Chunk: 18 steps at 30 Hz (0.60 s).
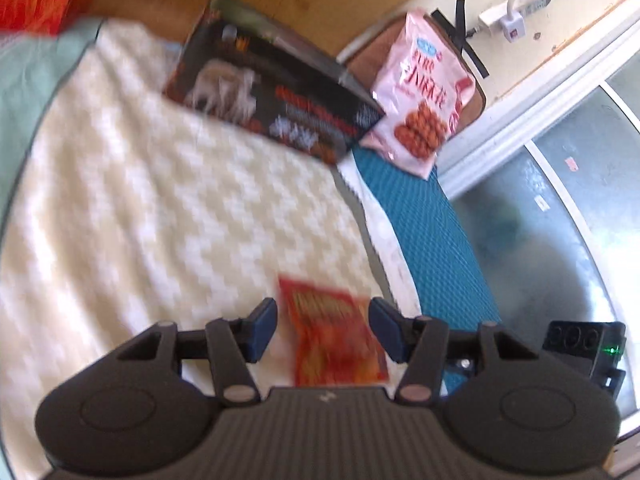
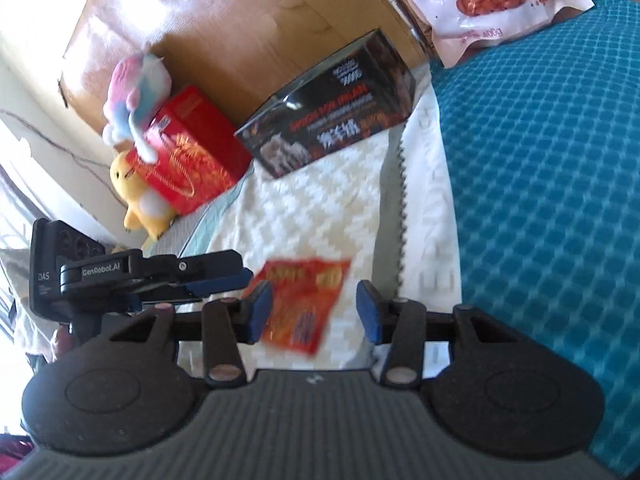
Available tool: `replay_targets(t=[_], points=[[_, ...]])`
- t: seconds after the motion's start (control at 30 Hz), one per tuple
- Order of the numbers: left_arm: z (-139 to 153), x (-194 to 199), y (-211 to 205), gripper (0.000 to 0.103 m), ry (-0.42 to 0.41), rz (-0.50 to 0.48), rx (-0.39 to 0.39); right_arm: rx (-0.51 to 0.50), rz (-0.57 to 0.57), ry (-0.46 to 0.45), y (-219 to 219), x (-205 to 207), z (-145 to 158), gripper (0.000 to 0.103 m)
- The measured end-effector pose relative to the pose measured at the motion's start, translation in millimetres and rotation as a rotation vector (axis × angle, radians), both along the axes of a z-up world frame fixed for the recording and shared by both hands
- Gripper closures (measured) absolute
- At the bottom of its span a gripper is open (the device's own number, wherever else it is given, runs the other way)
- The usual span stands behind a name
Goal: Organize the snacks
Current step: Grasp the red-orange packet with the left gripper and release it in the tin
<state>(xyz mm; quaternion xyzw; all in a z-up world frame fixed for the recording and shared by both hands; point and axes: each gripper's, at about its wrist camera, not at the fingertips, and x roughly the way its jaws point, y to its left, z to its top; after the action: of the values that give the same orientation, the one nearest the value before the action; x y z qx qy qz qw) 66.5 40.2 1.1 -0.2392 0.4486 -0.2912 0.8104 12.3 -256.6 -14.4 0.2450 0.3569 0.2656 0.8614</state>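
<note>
A small red and orange snack packet (image 1: 334,336) lies flat on the white patterned blanket (image 1: 160,200). My left gripper (image 1: 323,330) is open, its blue pads on either side of the packet just above it. The packet also shows in the right wrist view (image 2: 302,306), where my right gripper (image 2: 314,312) is open around it too. The left gripper (image 2: 224,280) reaches in from the left in that view. A black snack box (image 1: 272,92) and a pink snack bag (image 1: 420,92) lie at the far end of the bed.
A red box (image 2: 188,152) with plush toys (image 2: 136,92) stands by the wooden headboard (image 2: 224,20). A teal quilted cover (image 2: 540,180) lies to the right. A power strip (image 1: 516,12) sits on the sill, with a window (image 1: 560,200) beside the bed.
</note>
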Motion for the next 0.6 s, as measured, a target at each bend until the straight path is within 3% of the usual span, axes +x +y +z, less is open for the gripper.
replay_targets(t=[0.2,0.27,0.33,0.4,0.47,0.53,0.6], points=[[-8,-16,-2,0.045,0.032,0.006,-0.096,-0.158,0.056,-0.111,26,-14,5,0.053],[-7,-19,-5,0.046,0.028,0.022,-0.093,-0.205,0.062,-0.147,31,-21,3,0.052],[-5,-20,-10,0.052,0.022,0.025,-0.089,-0.246,0.060,-0.176,36,-24,3,0.052],[-4,-19,-17,0.072,0.022,0.005,-0.098,-0.275,0.059,-0.195,41,-26,2,0.051],[-3,-18,-25,0.081,0.019,-0.006,-0.079,-0.333,0.064,-0.229,48,-29,2,0.051],[-5,-16,-27,0.081,0.025,0.000,-0.083,-0.389,0.053,-0.261,55,-31,2,0.054],[-4,-16,-26,0.082,0.026,0.007,-0.088,-0.435,0.031,-0.286,57,-32,0,0.069]])
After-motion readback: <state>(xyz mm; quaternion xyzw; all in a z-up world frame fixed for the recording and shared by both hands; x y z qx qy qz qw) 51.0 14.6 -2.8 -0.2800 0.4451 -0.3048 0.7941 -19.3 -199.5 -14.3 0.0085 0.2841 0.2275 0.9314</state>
